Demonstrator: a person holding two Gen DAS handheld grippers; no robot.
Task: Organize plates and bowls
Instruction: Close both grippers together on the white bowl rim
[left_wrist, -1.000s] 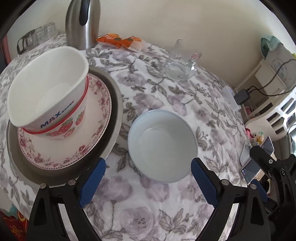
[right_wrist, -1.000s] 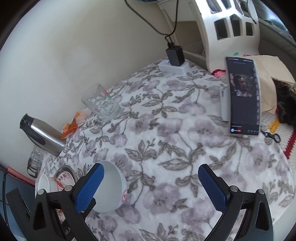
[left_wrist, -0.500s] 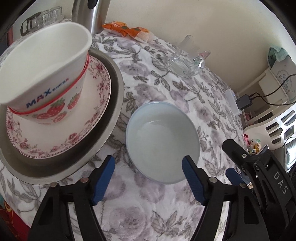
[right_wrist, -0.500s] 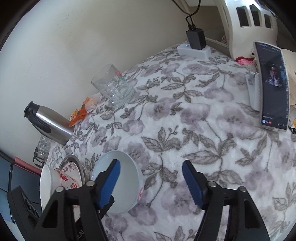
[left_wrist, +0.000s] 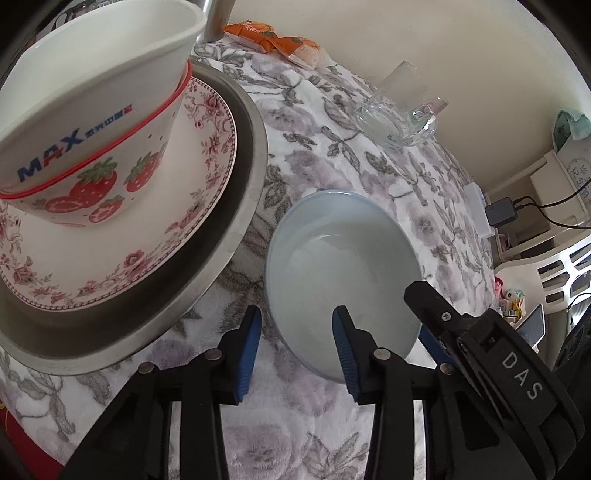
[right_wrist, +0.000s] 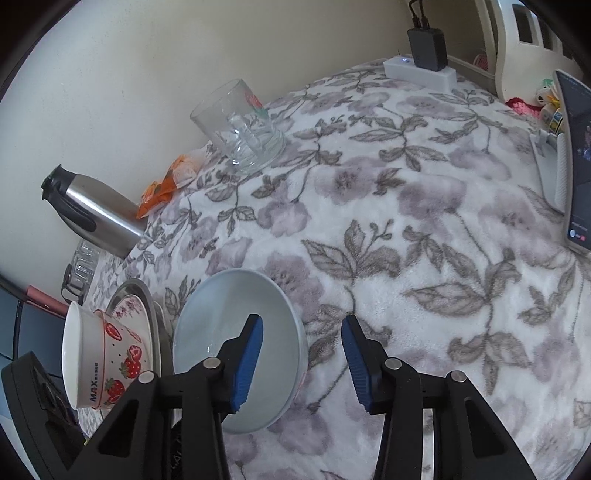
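A pale blue bowl (left_wrist: 340, 266) (right_wrist: 229, 332) stands on the flowered tablecloth. My left gripper (left_wrist: 295, 343) is open; its jaws straddle the bowl's near left rim, one pad outside, one inside. My right gripper (right_wrist: 301, 360) is open and straddles the bowl's right rim; its arm also shows in the left wrist view (left_wrist: 480, 339). To the left a white strawberry bowl (left_wrist: 88, 110) (right_wrist: 99, 358) sits on a floral plate (left_wrist: 155, 236), which lies on a metal plate (left_wrist: 236, 206).
A glass mug (left_wrist: 402, 107) (right_wrist: 240, 125), a steel flask (right_wrist: 92, 214) and an orange packet (left_wrist: 273, 37) stand at the far side. A phone on a stand (right_wrist: 576, 162) and a charger block (right_wrist: 421, 66) are at the right.
Both grippers moved in on the pale blue bowl and their jaws narrowed; each now has one pad inside the rim and one outside. The bowl has not moved.
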